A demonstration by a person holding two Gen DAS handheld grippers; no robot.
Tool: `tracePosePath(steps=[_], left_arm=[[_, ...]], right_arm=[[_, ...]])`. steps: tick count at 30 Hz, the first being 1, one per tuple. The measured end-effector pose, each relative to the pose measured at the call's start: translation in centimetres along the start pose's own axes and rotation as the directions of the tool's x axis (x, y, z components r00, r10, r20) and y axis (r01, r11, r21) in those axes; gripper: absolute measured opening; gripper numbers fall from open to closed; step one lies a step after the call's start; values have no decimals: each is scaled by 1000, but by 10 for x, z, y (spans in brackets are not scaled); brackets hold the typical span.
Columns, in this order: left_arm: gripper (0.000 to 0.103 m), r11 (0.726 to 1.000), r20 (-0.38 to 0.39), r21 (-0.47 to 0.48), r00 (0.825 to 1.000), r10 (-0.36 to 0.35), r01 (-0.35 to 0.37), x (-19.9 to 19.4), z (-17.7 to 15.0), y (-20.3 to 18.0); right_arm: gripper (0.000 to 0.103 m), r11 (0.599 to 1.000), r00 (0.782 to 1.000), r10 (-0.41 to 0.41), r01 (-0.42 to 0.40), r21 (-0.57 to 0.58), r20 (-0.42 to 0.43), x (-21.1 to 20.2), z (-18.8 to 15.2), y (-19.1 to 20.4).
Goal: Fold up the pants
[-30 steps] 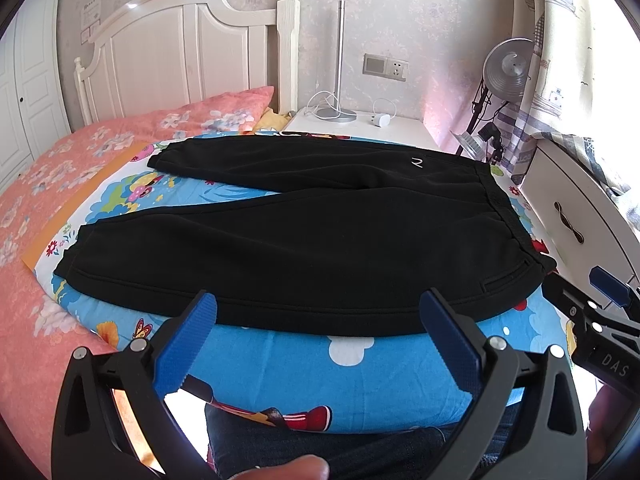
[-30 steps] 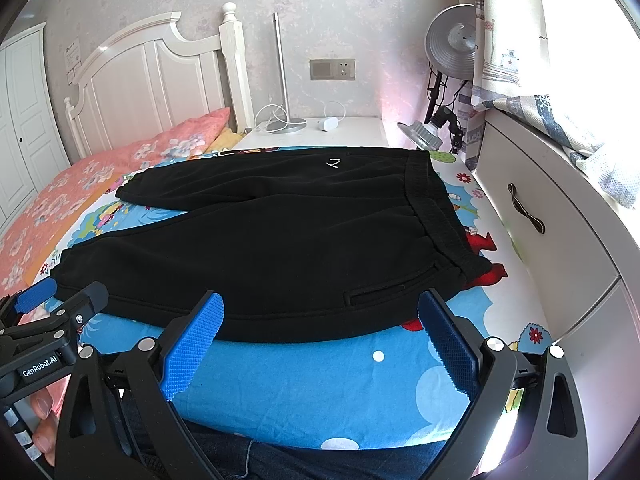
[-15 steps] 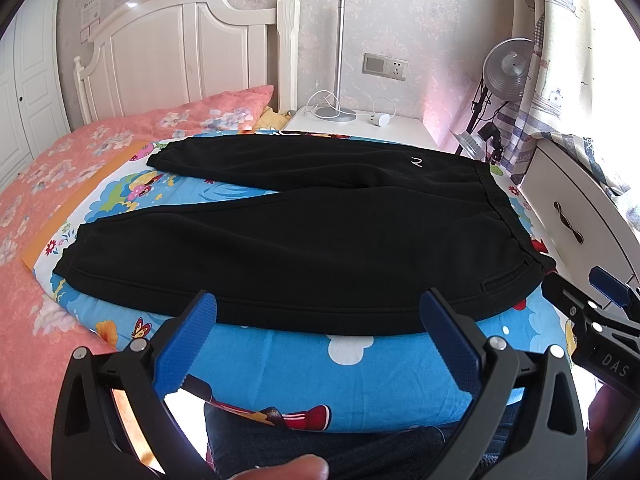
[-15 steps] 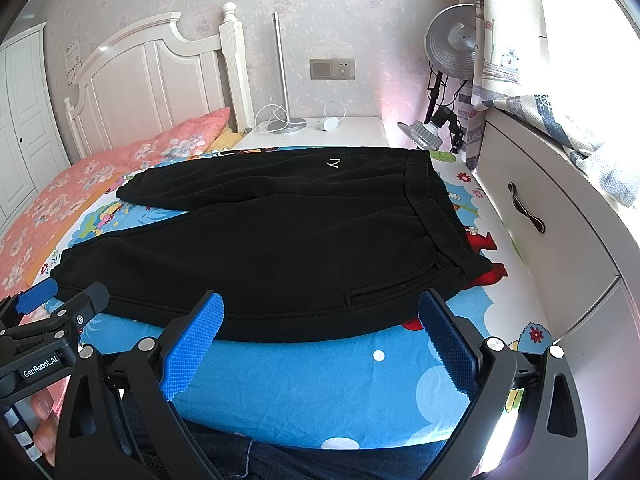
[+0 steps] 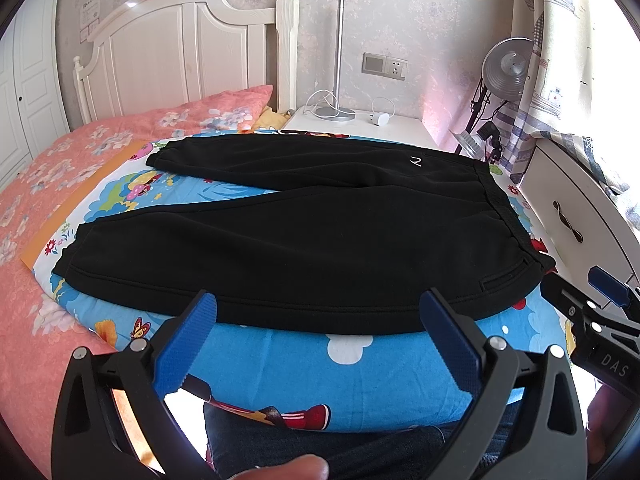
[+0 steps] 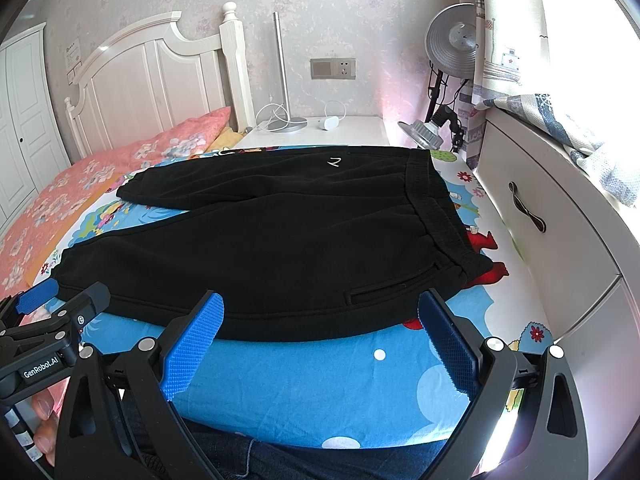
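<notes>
Left gripper (image 5: 318, 334) wide open, empty, hovering near pants (image 5: 304, 240) hem edge. Pants flat on bedsheet (image 5: 288, 356), long axis left-right, waistband right, cuffs left.

Right gripper (image 6: 320, 334) also wide open, empty. Rec.: pinch near leg's edge at both ends, fold onto far leg evenly.

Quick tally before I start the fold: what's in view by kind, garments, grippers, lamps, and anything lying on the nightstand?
Garments: 1, the black pants, spread flat on the bed sheet.
Grippers: 2, left gripper and right gripper, both open.
Lamps: 2, stick lamp and clamp lamp.
Nightstand small items: 1, white charger.
Total: 6.
</notes>
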State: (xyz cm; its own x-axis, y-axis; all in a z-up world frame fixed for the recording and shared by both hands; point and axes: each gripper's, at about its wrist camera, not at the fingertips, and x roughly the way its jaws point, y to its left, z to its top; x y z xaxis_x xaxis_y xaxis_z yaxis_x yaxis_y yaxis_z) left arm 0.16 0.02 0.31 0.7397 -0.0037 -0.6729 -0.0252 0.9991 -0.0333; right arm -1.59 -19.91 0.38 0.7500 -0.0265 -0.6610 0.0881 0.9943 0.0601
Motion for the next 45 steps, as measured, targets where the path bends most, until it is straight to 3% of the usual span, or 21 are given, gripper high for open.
tracePosePath(steps=[23, 28, 32, 34, 36, 38, 40, 42, 45], left_arm=[[101, 1000, -1, -2, 1000, -2, 2, 0, 0, 0], [101, 998, 24, -25, 998, -53, 53, -1, -3, 1], [101, 994, 45, -26, 993, -107, 108, 2, -11, -4], [101, 993, 25, -11, 992, -121, 122, 9, -13, -5], [101, 989, -20, 14, 989, -145, 145, 22, -12, -5], [101, 987, -41, 25, 987, -156, 158, 34, -12, -6], [101, 988, -68, 37, 986, -149, 152, 51, -8, -8], [101, 991, -91, 67, 990, -105, 111, 67, 0, -9], [101, 990, -121, 54, 985, -122, 129, 88, 9, -10]], right_arm=[[95, 1000, 1000, 3, -3, 4, -8, 2, -3, 1], [95, 998, 994, 64, -64, 6, -86, 13, -16, 4], [96, 984, 980, 173, -168, 50, -103, 13, -26, -1], [97, 980, 978, 192, -186, 67, -87, 10, -26, -4], [97, 966, 960, 259, -255, 45, -110, 15, -21, -3], [97, 978, 973, 208, -210, -4, -99, 24, -3, -6], [97, 996, 994, 91, -90, 21, -57, 40, 27, -25], [98, 994, 998, 37, -32, 104, -41, 65, 61, -54], [98, 990, 996, -53, 61, 123, -72, 121, 109, -95]])
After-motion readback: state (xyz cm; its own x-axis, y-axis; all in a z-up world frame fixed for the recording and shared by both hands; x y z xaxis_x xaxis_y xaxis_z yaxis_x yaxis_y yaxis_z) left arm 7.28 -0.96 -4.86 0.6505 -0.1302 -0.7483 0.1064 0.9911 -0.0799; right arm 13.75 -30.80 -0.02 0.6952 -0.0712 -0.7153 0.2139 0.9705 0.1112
